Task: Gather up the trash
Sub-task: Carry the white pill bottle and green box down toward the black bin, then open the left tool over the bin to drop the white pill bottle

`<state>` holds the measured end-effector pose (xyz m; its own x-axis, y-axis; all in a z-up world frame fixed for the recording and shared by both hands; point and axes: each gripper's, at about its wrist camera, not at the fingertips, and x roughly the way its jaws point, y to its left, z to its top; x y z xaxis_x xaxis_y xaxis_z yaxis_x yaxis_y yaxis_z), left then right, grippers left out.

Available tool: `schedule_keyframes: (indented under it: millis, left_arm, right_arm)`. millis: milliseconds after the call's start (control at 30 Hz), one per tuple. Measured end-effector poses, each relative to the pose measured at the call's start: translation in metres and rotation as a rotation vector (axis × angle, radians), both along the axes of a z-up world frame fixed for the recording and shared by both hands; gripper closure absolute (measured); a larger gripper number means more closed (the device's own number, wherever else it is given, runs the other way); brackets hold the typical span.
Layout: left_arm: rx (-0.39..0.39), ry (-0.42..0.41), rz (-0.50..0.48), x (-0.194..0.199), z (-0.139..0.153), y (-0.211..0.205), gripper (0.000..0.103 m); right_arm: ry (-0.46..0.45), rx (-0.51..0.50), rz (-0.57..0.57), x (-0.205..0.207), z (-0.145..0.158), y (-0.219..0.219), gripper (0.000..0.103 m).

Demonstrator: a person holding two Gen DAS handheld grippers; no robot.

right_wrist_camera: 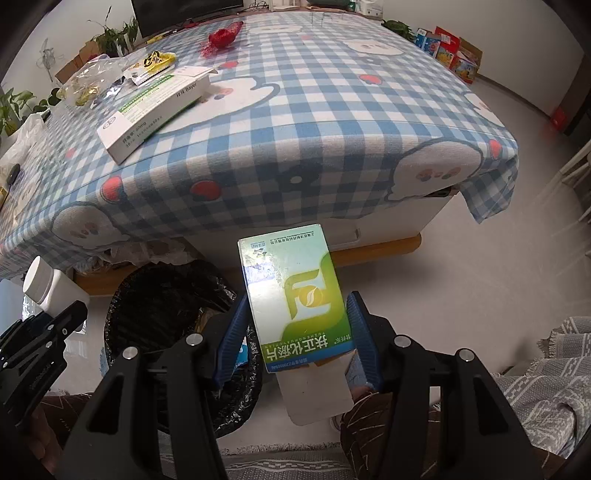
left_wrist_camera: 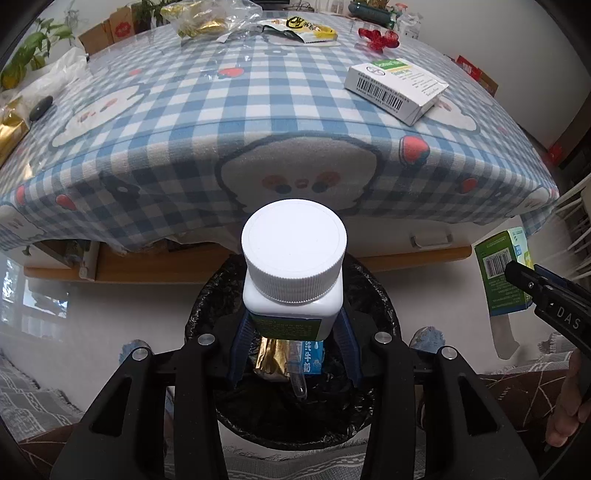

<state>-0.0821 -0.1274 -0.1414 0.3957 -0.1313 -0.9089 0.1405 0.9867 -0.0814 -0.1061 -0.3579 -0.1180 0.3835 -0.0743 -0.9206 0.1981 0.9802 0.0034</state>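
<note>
The left gripper (left_wrist_camera: 293, 350) is clamped on a white bottle (left_wrist_camera: 293, 269), its blue pads pressing the bottle's sides below the ribbed cap. The bottle hangs directly above the bin (left_wrist_camera: 207, 295), a round one lined with a black bag, standing on the floor just in front of the table (left_wrist_camera: 221, 122). A gold wrapper (left_wrist_camera: 273, 356) and a blue carton (left_wrist_camera: 312, 356) already lie inside the bin. The right gripper (right_wrist_camera: 299, 332) grasps a green box (right_wrist_camera: 295, 295) between its blue pads; this box hangs just right of the bin (right_wrist_camera: 147, 295), over the floor. On the table behind the bin, well apart from it, rest a white box (left_wrist_camera: 395, 86), a red wrapper (left_wrist_camera: 378, 38), a yellow packet (left_wrist_camera: 306, 29) and a clear bag (left_wrist_camera: 207, 18).
</note>
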Motion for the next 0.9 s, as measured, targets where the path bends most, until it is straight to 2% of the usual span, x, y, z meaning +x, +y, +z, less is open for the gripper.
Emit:
schedule_keyframes:
  millis: [100, 533, 800, 900]
  left_arm:
    - [-0.022, 0.037, 0.011, 0.002, -0.017, 0.0, 0.062]
    - [0.023, 0.071, 0.005, 0.003, -0.066, -0.019, 0.062]
    - [0.021, 0.083, -0.038, 0.002, -0.084, -0.042, 0.062]
    - [0.027, 0.055, -0.058, -0.001, -0.082, -0.047, 0.062]
  right_arm:
    - [0.01, 0.008, -0.003, 0.0, -0.01, -0.002, 0.052]
    - [0.052, -0.024, 0.002, 0.004, -0.051, -0.006, 0.052]
    - [0.07, -0.054, -0.01, 0.007, -0.06, -0.009, 0.052]
    - [0.069, -0.056, -0.007, 0.007, -0.06, -0.009, 0.052]
